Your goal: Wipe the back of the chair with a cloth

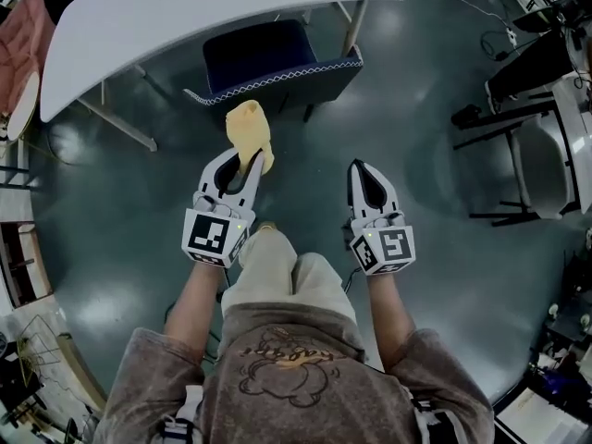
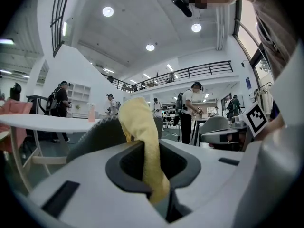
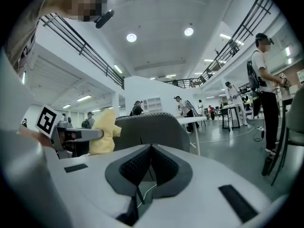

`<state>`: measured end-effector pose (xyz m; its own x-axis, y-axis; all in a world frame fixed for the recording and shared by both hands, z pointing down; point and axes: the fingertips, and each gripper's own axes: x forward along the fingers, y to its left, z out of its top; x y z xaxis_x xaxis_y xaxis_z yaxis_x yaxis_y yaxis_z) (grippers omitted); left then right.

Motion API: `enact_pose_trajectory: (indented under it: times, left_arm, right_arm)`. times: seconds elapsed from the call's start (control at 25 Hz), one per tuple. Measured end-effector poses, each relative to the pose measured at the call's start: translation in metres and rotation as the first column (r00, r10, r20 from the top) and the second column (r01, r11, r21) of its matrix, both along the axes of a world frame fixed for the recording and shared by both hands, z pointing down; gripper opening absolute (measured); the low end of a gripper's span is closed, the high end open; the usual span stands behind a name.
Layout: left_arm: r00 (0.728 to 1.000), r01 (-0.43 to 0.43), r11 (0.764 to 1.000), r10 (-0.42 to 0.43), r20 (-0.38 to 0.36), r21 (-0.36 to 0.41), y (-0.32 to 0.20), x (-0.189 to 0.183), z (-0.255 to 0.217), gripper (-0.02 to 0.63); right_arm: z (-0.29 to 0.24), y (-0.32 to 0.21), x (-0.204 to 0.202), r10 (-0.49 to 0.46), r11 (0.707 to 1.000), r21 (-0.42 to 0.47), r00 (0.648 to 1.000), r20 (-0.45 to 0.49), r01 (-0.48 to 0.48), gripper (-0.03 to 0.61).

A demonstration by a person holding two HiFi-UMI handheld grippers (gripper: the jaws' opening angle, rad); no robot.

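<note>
- Far left: a pink seat (image 1: 18, 35) sits at the edge of the head view, just beside the end of the table.
- Table: the white table (image 1: 185, 17) runs across the top of the head view. Its legs stand on the grey floor (image 1: 120, 220).
- Left gripper: the left gripper (image 1: 245, 162) is held out in front of the person, pointing at the chair. Its jaws are clamped on the lower end of the cloth. In the left gripper view the fabric runs down between the two dark pads.
- Cloth: the yellow cloth (image 1: 248, 129) stands up out of the jaws in a crumpled bunch. Its top reaches the upper edge of the chair's back. Whether it touches the back cannot be told.
- Chair: the dark blue chair (image 1: 268, 58) has its seat pushed partly under the table. Its back faces the person, with pale stitching along the rim. In both gripper views the back rises as a rounded grey shape just beyond the jaws.
- Right gripper: the right gripper (image 1: 358, 167) is level with the left one and apart from it, also aimed at the chair. Its jaws are closed together with nothing between them.
- Right side: dark-framed furniture (image 1: 518, 165) stands well apart from the chair.
- Background: the gripper views show several people standing in a bright hall with a railed upper level.
</note>
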<state>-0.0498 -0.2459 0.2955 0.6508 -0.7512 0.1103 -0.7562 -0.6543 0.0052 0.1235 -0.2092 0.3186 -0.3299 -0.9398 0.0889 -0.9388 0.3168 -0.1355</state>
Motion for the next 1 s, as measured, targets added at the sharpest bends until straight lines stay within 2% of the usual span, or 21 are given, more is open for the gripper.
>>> enact_pose_trajectory:
  times: [0.16,0.44,0.64,0.84,1.0]
  left_arm:
    - [1.000,0.012,1.000,-0.012,-0.017,0.024,-0.011,0.001,0.071,0.063]
    - [0.997,0.046,0.992,-0.038,-0.070,0.117,-0.017,-0.008,0.161,0.063]
    - [0.993,0.095,0.973,-0.078,-0.088,0.209,-0.008,-0.018,0.196,0.063]
    - [0.986,0.141,0.964,-0.117,-0.115,0.228,0.006,-0.037,0.213,0.063]
    - [0.984,0.149,0.963,-0.121,-0.131,0.227,0.017,-0.039,0.210,0.063]
  right_arm:
    - [0.075,-0.019,-0.015,-0.041,0.999,0.019,0.998,0.056,0.040,0.025]
    - [0.192,-0.035,-0.016,-0.062,0.996,0.073,0.997,0.040,0.059,0.026]
    - [0.248,-0.024,-0.008,-0.065,0.992,0.113,0.997,0.044,0.059,0.026]
    - [0.279,-0.004,-0.013,-0.059,0.992,0.118,0.997,0.042,0.054,0.026]
    - [0.278,0.007,-0.021,-0.078,0.990,0.120,0.996,0.042,0.072,0.026]
